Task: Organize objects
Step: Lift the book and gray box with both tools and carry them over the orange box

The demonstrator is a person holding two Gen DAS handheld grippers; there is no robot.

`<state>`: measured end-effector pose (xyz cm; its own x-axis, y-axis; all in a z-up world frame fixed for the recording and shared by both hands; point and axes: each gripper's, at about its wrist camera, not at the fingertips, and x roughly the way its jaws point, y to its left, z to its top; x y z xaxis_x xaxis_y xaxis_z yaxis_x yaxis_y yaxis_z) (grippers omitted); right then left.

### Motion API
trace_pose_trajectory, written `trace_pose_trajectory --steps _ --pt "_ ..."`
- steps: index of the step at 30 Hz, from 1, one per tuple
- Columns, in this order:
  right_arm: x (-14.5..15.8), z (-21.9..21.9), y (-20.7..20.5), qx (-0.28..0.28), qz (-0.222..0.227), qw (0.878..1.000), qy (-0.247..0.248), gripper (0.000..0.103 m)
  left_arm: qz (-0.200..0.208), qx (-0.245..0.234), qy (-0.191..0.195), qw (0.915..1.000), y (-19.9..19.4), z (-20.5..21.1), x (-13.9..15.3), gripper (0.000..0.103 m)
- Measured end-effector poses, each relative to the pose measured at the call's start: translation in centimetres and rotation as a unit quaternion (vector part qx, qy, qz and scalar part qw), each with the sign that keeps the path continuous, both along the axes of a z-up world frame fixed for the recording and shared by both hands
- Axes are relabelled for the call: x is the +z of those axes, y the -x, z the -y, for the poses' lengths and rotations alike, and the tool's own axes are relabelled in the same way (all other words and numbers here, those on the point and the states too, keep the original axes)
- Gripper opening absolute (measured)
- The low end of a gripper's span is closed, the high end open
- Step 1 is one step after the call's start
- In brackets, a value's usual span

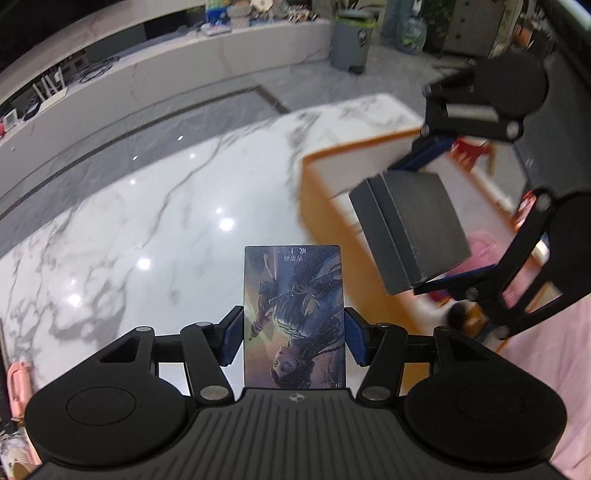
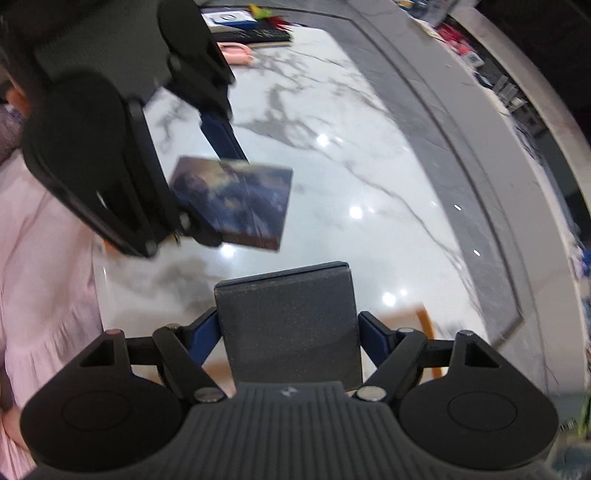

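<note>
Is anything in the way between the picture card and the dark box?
Nothing visible. The left hand-held gripper holds the picture card and the right hand-held gripper holds the dark box, both above the marble table, with only open air between them.

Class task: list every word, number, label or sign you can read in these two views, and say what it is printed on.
Nothing reads clearly.
Picture card in the left tongs: upside-down characters, not legible.
Gray bin: round sticker, too blurred.
Dark box in the right tongs: no text visible.

card (image 1: 294, 317) print unreadable, wooden tray (image 1: 332, 206) blurred, shelf clutter (image 1: 255, 14) indistinct
</note>
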<state>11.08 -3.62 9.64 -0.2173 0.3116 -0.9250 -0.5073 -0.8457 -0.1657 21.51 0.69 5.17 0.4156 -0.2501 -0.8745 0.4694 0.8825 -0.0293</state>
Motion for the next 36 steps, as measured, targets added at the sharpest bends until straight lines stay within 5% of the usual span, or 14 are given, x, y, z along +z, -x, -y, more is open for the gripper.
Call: trace_pose_trajectory --steps 8,17,36 --pt "0.7 3.2 -7.6 -0.075 0.026 0.997 -0.021 0.079 0.016 -0.060 -0.005 0.9981 0.0 8.8 0.9 0.065" --pt "-2.4 3.0 -11.3 -0.117 0.034 0.992 -0.020 0.079 0.002 -0.058 -0.070 0.9958 -2.9 14.6 -4.0 0.065" --pt "-7.6 -0.2 -13.6 -0.145 -0.001 0.989 -0.020 0.079 -0.056 0.060 -0.137 0.9872 -6.1 18.0 -11.0 0.065"
